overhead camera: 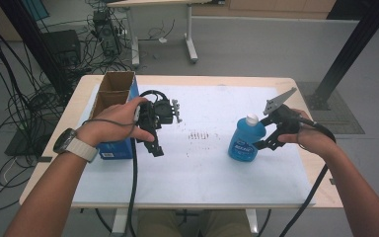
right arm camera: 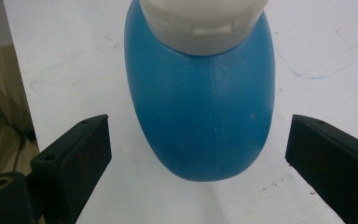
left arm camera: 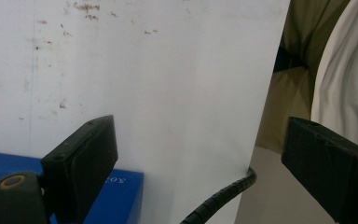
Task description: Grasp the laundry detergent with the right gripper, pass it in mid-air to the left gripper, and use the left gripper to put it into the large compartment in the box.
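A blue bottle with a white cap stands upright on the white sheet at the right of the table. My right gripper is just to its right, open and pointing at it. In the right gripper view the bottle sits ahead of the wide-apart jaws of that gripper, and neither pad touches it. My left gripper hovers at the left of the sheet, beside a blue box. Its jaws stand open with nothing between them, over the sheet's near edge.
The blue box has an open cardboard top and stands at the table's left side. A white sheet covers most of the wooden table. The left gripper's cable hangs over the front edge. Cables and desk legs lie on the floor beyond.
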Tool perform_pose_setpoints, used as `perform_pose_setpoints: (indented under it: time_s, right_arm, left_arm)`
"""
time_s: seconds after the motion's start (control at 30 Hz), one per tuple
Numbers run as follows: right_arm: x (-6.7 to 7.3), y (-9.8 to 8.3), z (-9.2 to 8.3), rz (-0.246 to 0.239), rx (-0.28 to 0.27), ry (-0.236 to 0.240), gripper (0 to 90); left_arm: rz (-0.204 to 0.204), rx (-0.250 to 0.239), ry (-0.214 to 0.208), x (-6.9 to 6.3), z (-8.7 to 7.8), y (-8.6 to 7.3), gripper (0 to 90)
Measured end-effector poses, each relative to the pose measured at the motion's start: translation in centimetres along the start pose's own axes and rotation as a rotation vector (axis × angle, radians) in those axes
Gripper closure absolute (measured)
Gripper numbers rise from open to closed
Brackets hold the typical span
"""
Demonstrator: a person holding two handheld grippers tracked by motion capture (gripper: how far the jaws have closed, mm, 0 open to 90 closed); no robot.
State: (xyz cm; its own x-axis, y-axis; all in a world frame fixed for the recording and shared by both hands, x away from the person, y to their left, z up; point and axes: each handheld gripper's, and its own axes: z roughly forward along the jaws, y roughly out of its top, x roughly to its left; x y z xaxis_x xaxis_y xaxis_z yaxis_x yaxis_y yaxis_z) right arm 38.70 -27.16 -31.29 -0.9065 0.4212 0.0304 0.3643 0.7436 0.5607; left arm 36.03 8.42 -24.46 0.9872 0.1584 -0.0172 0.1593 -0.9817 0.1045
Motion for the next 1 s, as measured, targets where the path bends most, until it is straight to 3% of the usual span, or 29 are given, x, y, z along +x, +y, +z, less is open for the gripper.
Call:
perform_pose_setpoints:
  time_s: [1.0]
  right_arm:
    - [-0.02, -0.30, 0.19, 0.013, -0.008, -0.005, 6.6]
  left_arm:
    - [0.001, -0.004, 0.002, 0.08, 0.06, -0.02, 11.0]
